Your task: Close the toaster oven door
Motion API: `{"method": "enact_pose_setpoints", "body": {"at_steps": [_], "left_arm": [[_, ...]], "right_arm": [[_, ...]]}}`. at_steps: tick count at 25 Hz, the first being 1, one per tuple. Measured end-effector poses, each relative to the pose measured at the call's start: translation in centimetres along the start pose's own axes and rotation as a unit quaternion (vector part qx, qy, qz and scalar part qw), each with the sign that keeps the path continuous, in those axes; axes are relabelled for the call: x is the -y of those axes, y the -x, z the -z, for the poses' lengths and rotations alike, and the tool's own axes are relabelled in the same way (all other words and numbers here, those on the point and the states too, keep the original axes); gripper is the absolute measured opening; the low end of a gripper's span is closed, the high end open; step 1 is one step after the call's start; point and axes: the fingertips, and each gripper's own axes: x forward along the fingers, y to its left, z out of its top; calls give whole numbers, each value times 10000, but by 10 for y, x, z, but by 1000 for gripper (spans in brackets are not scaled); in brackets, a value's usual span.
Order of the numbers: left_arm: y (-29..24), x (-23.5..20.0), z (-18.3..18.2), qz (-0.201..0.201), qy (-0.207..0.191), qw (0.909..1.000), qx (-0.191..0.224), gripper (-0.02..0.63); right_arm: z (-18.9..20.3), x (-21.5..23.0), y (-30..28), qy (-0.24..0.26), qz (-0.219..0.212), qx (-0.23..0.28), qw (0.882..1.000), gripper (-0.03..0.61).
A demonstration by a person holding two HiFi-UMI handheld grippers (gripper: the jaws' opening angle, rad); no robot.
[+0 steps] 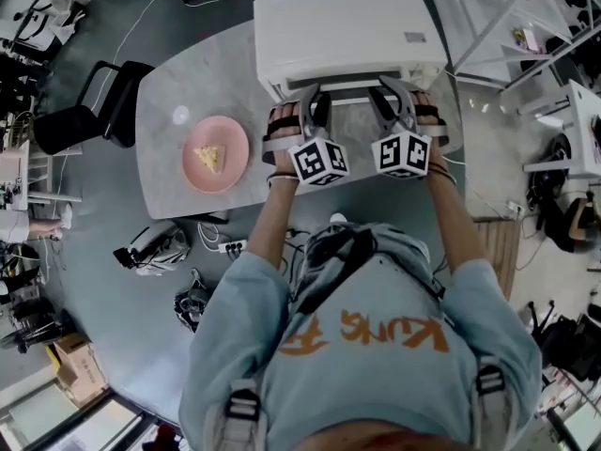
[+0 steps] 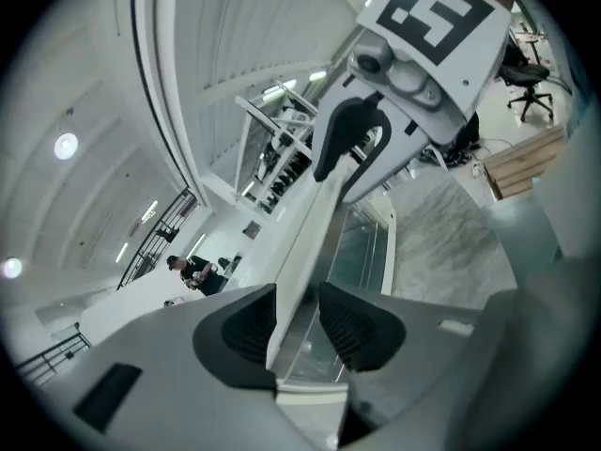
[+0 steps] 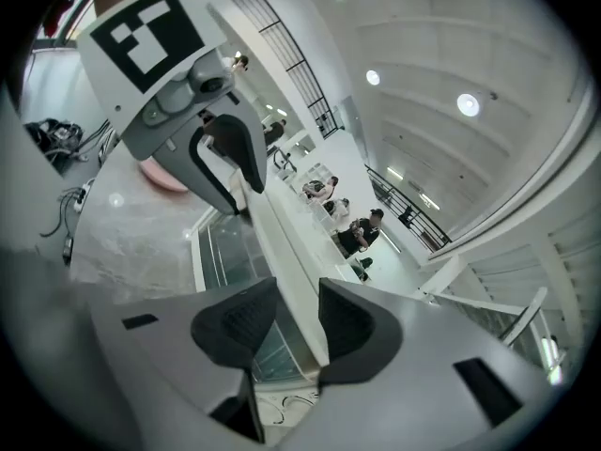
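the left gripper (image 2: pixel 298 322) stands wide, its pads straddling the white handle bar (image 2: pixel 315 233) without clamping it, and the right gripper (image 3: pixel 286 322), equally wide, straddles the same bar farther right. beyond the bar lies the glass door (image 2: pixel 364 242) of the white toaster oven (image 1: pixel 347 31), which sits at the far edge of the marble table (image 1: pixel 178 78). a pink plate (image 1: pixel 230 172) lies to the near left.

toaster oven (image 1: pixel 347 31): white | plate (image 1: pixel 235 163): pink | table (image 1: pixel 174 83): grey marbled | sweatshirt (image 1: pixel 376 365): pale blue
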Motion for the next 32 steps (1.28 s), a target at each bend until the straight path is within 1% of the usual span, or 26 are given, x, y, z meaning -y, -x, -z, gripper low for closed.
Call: {"method": "enact_pose_setpoints", "body": {"at_steps": [2,4,6,7,9,11,14,17,18,21,23,24,26,29,30,32], "left_arm": [[11,-5,-16,2,311,9991,295,138],[18,-14,-31,-5,906,9941,603,138],[22,-27,-42,-9,1612,9832,859,135],[23,-33,-48,-19,1884,9773,967,122],[26,-48,-59,-119,2243,9672,1187,87],[31,-67,-66,-318,2577,9559,1373,61],[38,-99,-70,-674,3176,9329,1559,27],[44,-127,-65,-1029,3785,9044,1682,12],[47,-134,-61,-1145,3974,8948,1683,7],[50,-145,-45,-1364,4478,8690,1602,2],[49,-145,-32,-1428,4723,8565,1515,2],[48,-144,-27,-1444,4795,8531,1462,2],[46,-139,-21,-1431,4853,8513,1387,2],[44,-131,-15,-1379,4905,8503,1318,2],[42,-127,-12,-1351,4935,8495,1284,2],[39,-122,-8,-1299,4993,8478,1227,2]], "right_arm": [[-12,9,7,-252,29,249,9994,120],[-27,18,13,-555,34,535,9970,90],[-41,28,17,-776,72,757,9941,50],[-47,34,18,-838,120,848,9928,25],[-56,44,18,-1008,205,1003,9896,0],[-65,55,18,-1300,239,1145,9846,-1],[-74,72,18,-1762,304,1242,9760,-2],[-82,93,17,-1968,467,1317,9704,-3],[-83,100,17,-2110,547,1329,9669,-3],[-74,115,17,-2741,769,1288,9499,-3],[-66,119,18,-3060,852,1250,9399,-3],[-62,120,19,-3195,882,1230,9354,-3],[-51,120,20,-3478,942,1183,9253,-3],[-29,118,19,-4071,991,1150,9007,-3],[-20,116,19,-4228,991,1102,8940,-3],[-7,111,19,-4382,958,978,8884,-3]]}}
